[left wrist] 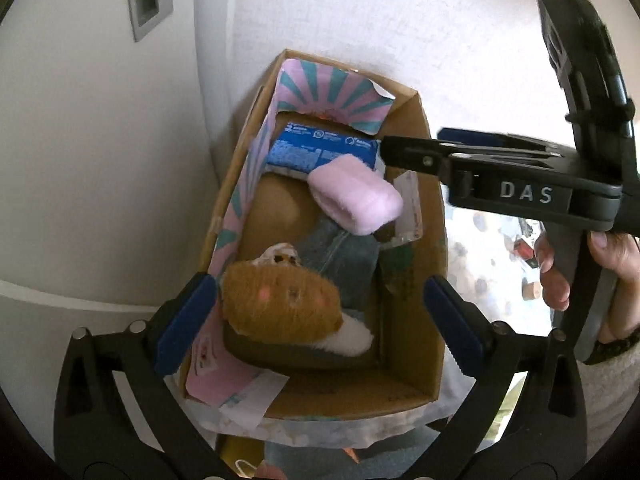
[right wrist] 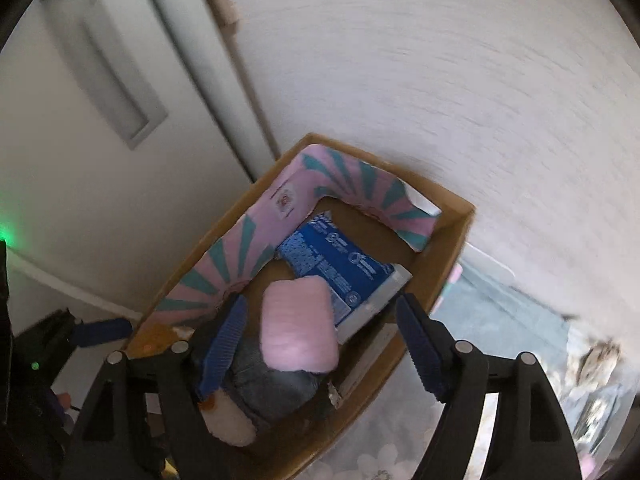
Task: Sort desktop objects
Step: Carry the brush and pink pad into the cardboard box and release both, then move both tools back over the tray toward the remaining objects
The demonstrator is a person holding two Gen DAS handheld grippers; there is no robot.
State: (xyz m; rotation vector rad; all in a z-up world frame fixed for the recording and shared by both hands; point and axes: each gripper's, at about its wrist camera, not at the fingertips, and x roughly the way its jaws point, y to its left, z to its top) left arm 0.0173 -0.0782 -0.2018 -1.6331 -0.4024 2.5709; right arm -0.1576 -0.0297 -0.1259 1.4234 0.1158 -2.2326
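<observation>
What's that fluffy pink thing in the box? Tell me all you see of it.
The pink thing is a soft, fuzzy pad or pouch, pale pink, rounded and oblong. It lies loose in the cardboard box, tilted, resting on denim fabric and overlapping the blue packet. Neither gripper touches it.

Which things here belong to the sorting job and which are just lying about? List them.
Job: cardboard box, pink fuzzy item, blue packet, brown plush toy, left gripper, right gripper, both open.
Lying about: floral cloth, wall.
</observation>
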